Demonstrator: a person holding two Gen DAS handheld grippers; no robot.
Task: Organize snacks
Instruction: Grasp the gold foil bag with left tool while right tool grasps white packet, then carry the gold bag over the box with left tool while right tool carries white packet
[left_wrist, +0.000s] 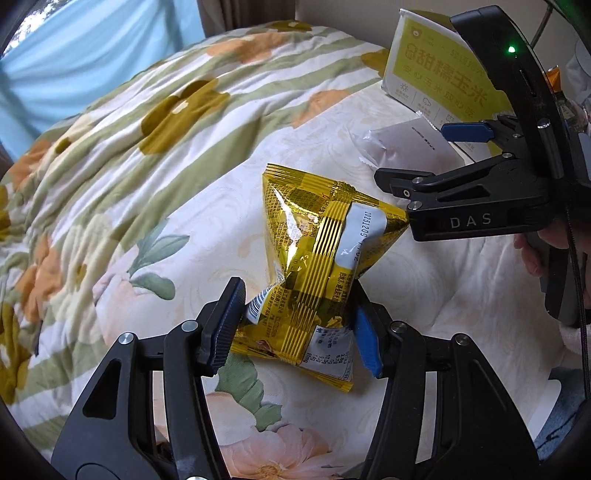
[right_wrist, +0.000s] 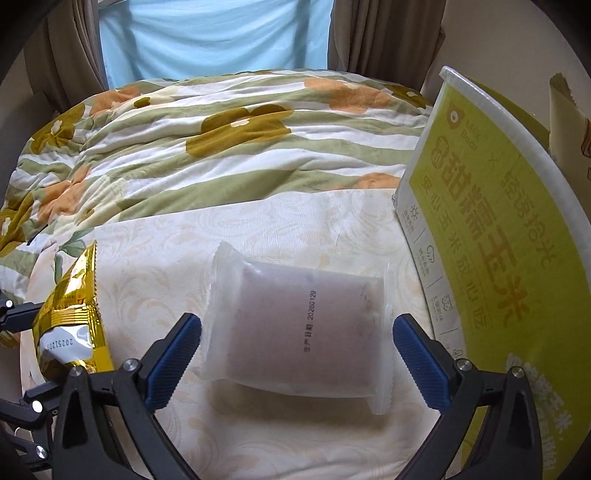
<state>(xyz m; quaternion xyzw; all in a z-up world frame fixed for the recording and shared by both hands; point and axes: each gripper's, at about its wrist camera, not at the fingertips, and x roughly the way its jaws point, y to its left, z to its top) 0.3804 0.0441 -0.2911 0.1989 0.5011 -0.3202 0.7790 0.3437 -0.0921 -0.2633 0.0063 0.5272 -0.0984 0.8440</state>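
Left claw (left_wrist: 297, 325) clenching gold packet (left_wrist: 314, 273) over bed's floral quilt (left_wrist: 147, 147). Right claw (right_wrist: 295, 362) spread, straddling translucent packet (right_wrist: 299, 328) lying dead ahead, long axis along my fingers; yellow box (right_wrist: 491, 258) at right.

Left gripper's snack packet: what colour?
Shiny gold snack packet with darker stripes and a white date patch; clearest in the left wrist view.

The gold snack packet (left_wrist: 314, 273) carries 20251209; the frosted white packet (right_wrist: 306, 325) reads 生产日期 20260129; the yellow-green box (right_wrist: 491, 258) — Milk Bear, 甜糯玉米; the right gripper (left_wrist: 436, 157) body — DAS.
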